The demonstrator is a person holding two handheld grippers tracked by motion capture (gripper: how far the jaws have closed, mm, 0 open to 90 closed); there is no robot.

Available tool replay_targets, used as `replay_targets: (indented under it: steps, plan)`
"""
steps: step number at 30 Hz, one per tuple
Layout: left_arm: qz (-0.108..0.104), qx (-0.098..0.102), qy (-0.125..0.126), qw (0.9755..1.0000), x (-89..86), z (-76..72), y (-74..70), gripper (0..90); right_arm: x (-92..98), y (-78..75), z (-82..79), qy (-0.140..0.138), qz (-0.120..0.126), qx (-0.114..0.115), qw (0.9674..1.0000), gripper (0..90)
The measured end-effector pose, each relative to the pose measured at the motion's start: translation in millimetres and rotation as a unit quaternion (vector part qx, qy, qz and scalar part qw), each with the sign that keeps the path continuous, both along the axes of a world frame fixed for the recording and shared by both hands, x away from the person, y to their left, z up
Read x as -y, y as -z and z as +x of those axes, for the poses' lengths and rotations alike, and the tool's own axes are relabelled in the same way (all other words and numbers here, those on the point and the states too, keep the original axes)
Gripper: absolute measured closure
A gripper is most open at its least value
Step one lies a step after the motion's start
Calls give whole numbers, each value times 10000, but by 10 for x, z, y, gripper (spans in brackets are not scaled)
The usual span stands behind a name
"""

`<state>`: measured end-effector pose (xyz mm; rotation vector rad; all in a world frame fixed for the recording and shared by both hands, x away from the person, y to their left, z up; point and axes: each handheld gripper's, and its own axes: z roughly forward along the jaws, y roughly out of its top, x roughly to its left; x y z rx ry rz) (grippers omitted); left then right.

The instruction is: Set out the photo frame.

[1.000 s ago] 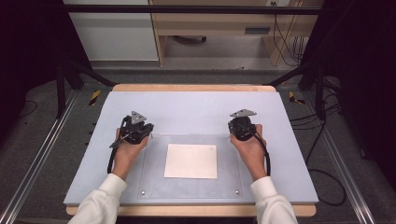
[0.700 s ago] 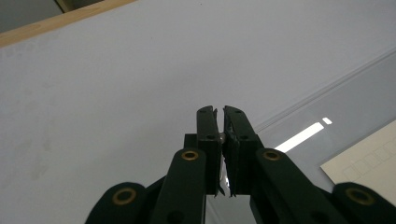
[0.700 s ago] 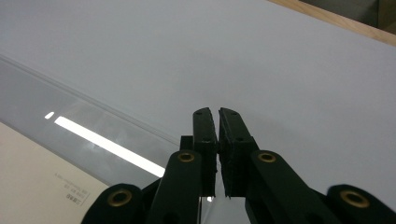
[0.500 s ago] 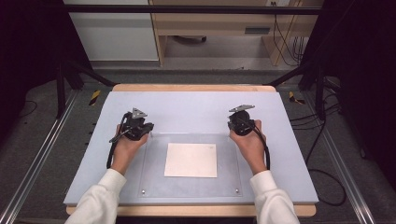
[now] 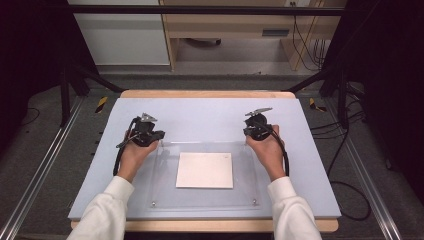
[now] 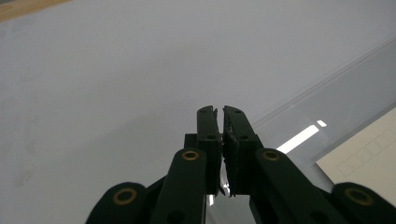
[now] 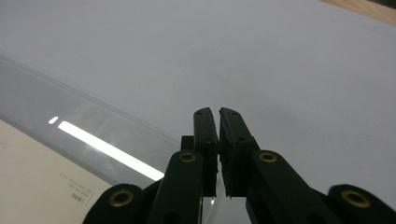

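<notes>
Clear plastic sheet in the frame's lower middle keeps the card flat; left gripper and right gripper rest closed, empty, at its upper corners.

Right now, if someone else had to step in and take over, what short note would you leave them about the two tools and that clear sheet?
Left hand-held gripper: jaws shut, nothing between them, resting by the far left corner of the clear plate.
Right hand-held gripper: jaws shut, nothing held, by the plate's far right corner.
Things: the clear plate lies flat on the pale grey mat; a white card lies in its middle, whether on or under the plate cannot be told.
Done: nothing picked up.
Left: probably to take hold of the plate or card; both hands look poised at its far edge.
</notes>
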<state>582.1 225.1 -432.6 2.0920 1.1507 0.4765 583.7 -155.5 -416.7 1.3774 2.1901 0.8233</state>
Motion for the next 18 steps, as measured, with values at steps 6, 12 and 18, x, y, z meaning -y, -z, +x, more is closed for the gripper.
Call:
replay_targets:
  steps: [6,12,18]
  plan:
    - [-71,-122,16,9999,-19,47,-4,850,32,14,36,-15,146,11,9999,860]
    - [-84,-161,18,9998,-21,59,-5,850,57,22,17,-108,169,87,9998,859]
    - [-114,-172,10,9998,-23,63,0,851,38,24,-19,-169,54,191,9997,850]
